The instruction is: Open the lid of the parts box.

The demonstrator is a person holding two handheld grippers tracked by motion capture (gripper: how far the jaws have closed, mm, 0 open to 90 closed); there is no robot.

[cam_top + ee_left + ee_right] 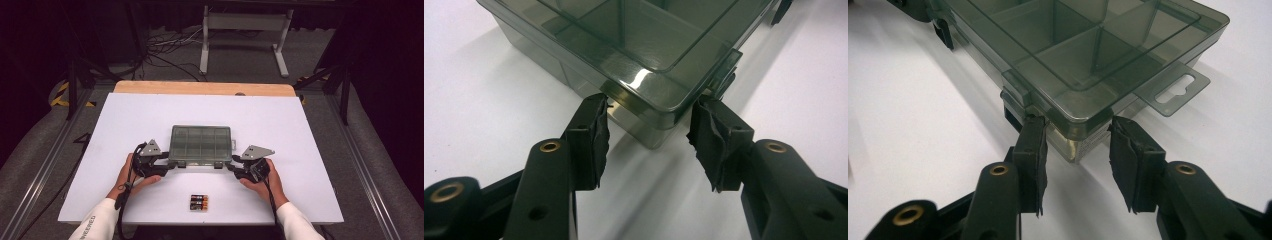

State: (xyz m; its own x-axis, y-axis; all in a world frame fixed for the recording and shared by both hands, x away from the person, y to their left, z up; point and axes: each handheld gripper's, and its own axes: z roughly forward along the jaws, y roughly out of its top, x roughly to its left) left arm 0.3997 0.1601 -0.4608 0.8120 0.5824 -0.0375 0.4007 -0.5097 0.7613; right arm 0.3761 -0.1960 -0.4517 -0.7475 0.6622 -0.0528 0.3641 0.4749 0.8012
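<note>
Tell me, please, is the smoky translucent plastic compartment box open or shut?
Shut: the smoky translucent plastic compartment box has its lid lying flat on the base in both gripper views.

small dark lettering running along the person's left sleeve, too blurred for reading, nothing else showing legible text

Overhead light keeps the white table bright while the surrounding room stays dark and grainy; soft shadows underneath, a glare spot on the smoky box lid, jaws slightly soft up close.
</note>
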